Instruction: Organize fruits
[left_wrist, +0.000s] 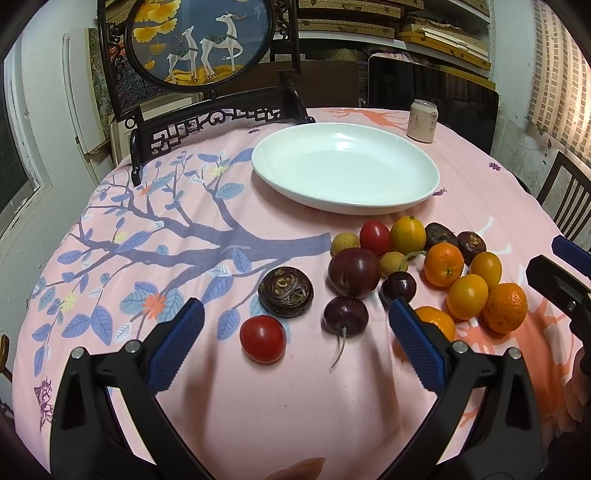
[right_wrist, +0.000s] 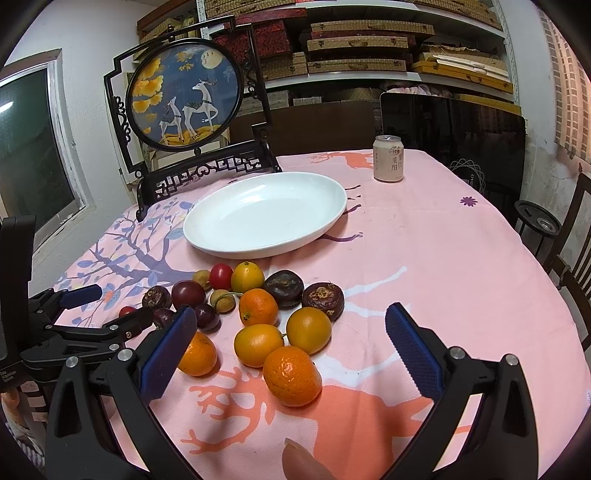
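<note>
Holding my left hand-held gripper (left_wrist: 295, 328) wide apart and empty, I have a cherry tomato (left_wrist: 263, 339) and a dark cherry (left_wrist: 346, 316) lying between its blue pads, a brown water chestnut (left_wrist: 285, 292) just beyond. My right hand-held gripper (right_wrist: 291, 343) is also spread wide, holding nothing, low over a tangerine (right_wrist: 292, 376) and two kumquats (right_wrist: 258, 345). Further out the remaining fruits sit clustered on the pink worktop (right_wrist: 424, 258), near the white plate (right_wrist: 266, 214), which holds no fruit. Behind stand a can (right_wrist: 388, 158) and a deer screen (right_wrist: 184, 96).
</note>
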